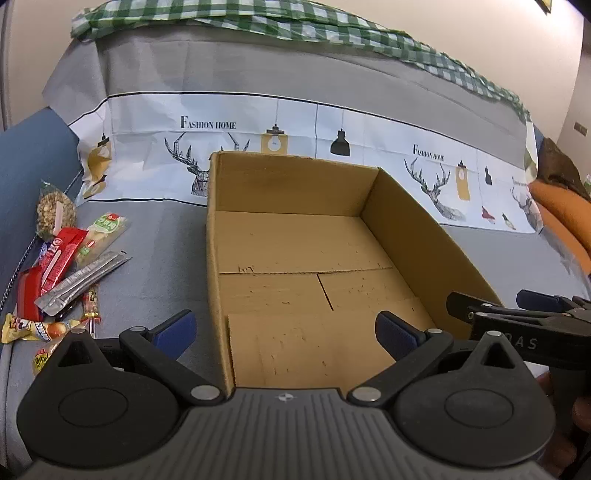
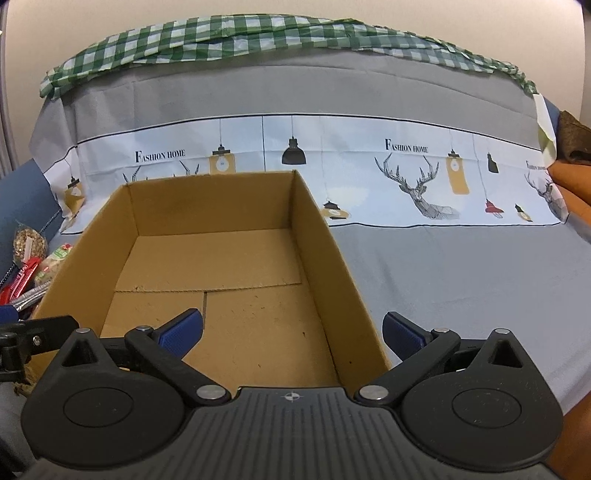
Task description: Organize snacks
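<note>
Cardboard box (image 1: 295, 258), open-topped, corrugated brown, rectangular, floor made of overlapping flaps with a visible seam and scuff marks; nothing inside. Sits on grey cloth (image 1: 159, 251) with a matte, slightly creased weave; printed band of deer heads and pendant lamps behind; green-and-white checked cloth (image 2: 258, 33) draped along the top.

Snack pile (image 1: 62, 266) on the grey cloth just left of the box, apart from its wall: round clear bag of grainy brown pieces (image 1: 53, 212), green-labelled pale packet (image 1: 105, 232), glossy red wrappers (image 1: 55, 258), long crinkled silver sachet (image 1: 83, 282), yellow printed packets (image 1: 33, 328) nearest the camera.

Left gripper (image 1: 284, 332): jaws spread wide, blue ribbed pads, nothing between them; straddles the box's near-left wall, snacks lying off to the left of the left finger. Right gripper (image 2: 293, 332): jaws likewise wide and unloaded, straddling the box's right wall; snacks far left, partly hidden behind the box.
</note>
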`<action>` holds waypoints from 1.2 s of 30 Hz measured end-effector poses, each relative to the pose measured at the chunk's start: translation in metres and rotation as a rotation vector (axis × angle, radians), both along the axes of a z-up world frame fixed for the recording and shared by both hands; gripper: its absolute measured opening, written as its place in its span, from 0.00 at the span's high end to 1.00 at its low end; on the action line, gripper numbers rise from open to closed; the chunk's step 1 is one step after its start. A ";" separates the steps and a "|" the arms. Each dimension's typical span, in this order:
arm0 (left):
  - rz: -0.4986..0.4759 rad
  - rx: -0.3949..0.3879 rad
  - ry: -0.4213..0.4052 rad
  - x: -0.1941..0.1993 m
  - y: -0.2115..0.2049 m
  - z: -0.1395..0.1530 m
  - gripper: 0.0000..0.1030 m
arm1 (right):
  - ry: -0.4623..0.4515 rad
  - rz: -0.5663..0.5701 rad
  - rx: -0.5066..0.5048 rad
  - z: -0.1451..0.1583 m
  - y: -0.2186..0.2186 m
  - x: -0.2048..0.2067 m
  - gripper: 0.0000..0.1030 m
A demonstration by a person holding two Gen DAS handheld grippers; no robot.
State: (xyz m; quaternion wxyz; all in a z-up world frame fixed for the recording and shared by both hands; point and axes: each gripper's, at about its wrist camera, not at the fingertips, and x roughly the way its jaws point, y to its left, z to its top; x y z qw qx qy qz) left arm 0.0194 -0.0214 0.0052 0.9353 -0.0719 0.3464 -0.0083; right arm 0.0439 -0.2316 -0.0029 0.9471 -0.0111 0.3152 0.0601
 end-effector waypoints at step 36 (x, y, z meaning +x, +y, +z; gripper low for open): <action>-0.032 -0.005 0.001 -0.007 0.007 0.000 0.00 | -0.020 -0.022 -0.001 0.004 0.006 -0.006 0.01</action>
